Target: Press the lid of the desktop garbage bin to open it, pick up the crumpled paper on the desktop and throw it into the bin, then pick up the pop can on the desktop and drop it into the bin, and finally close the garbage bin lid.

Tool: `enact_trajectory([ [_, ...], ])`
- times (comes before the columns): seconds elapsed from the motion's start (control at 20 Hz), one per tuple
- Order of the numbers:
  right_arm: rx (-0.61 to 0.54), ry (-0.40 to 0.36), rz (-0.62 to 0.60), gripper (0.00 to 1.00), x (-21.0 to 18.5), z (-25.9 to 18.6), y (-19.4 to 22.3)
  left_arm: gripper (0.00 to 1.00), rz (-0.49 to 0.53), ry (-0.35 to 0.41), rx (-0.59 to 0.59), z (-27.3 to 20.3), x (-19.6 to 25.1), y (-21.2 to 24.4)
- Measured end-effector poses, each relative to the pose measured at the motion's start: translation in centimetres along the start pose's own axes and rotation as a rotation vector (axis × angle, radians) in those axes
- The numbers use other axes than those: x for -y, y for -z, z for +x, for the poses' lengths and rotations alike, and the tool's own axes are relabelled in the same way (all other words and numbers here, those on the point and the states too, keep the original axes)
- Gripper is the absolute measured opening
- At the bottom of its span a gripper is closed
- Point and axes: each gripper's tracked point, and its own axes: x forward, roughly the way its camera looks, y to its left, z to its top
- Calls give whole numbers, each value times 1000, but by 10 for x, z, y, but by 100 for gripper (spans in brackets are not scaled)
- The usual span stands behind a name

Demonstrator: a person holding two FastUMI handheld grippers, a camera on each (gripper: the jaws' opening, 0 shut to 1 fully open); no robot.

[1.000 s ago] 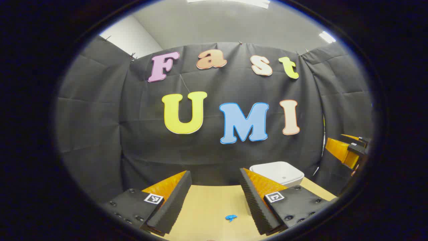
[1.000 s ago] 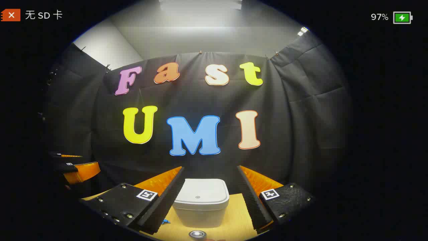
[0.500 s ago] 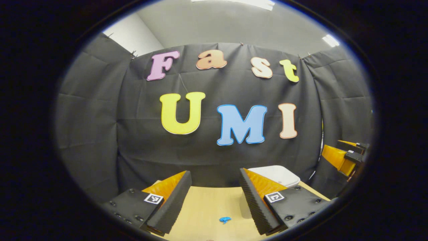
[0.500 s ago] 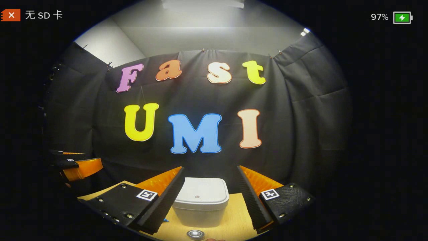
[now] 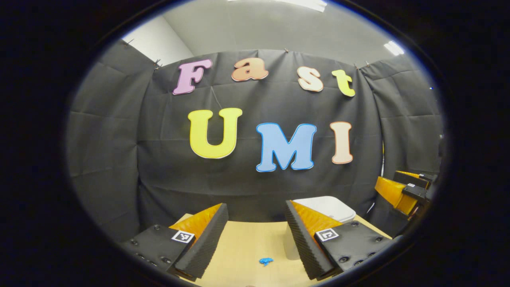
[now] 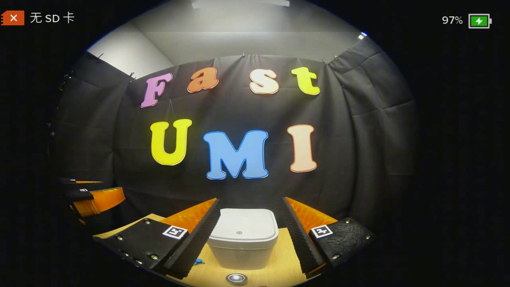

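While the lid is not yet pressed, both pairs of tongs stand with their fingers wide apart and nothing between them that they touch. In the right gripper view the right tongs (image 6: 251, 223) hang above the counter (image 6: 287, 259) and frame the white desktop garbage bin (image 6: 242, 243), which sits centred ahead of them with its lid (image 6: 244, 226) flat and closed and a small round mark near the lid's middle. Just in front of the bin, at the near edge of that view, lies a round metallic top that is likely the pop can (image 6: 236, 278), though too little of it shows to be sure. The left tongs (image 5: 257, 231), in the left gripper view, hover over the bare wood with a small blue scrap (image 5: 265, 261) lying on the counter between their fingers, and the bin (image 5: 330, 207) peeks out behind their right finger; whether that scrap is the crumpled paper is hard to tell at this size. The step in hand looks to be the opening press, and the right tongs seem best placed for it. To do it well, come down over the lid with one fingertip, press firmly and squarely enough to trip the latch, and lift straight away so the lid can spring up unhindered and the light bin is not pushed along the counter.
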Motion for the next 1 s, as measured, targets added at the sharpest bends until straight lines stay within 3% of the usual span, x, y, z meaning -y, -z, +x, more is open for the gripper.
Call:
enact_trajectory([
  [0.35,-23,-21,12,92,-6,15,7,94,13,-12,1,6,-1,0],
  [0.4,-29,-23,19,99,-6,17,9,94,18,-14,2,5,-2,1],
  [0.45,-36,-30,26,83,-8,19,11,94,23,-15,4,6,-2,0],
  [0.55,-47,-35,33,83,-10,25,14,94,30,-18,6,9,-2,0],
  [0.75,-66,-54,31,58,-15,33,21,94,32,-19,8,14,-1,-1],
  [0.8,-73,-57,29,58,-15,33,25,94,31,-19,7,15,-1,0],
  [0.95,-82,-31,17,34,-10,41,27,94,29,-19,7,17,0,0],
  [1.0,-72,-3,11,21,-6,42,29,94,29,-19,8,17,0,0],
])
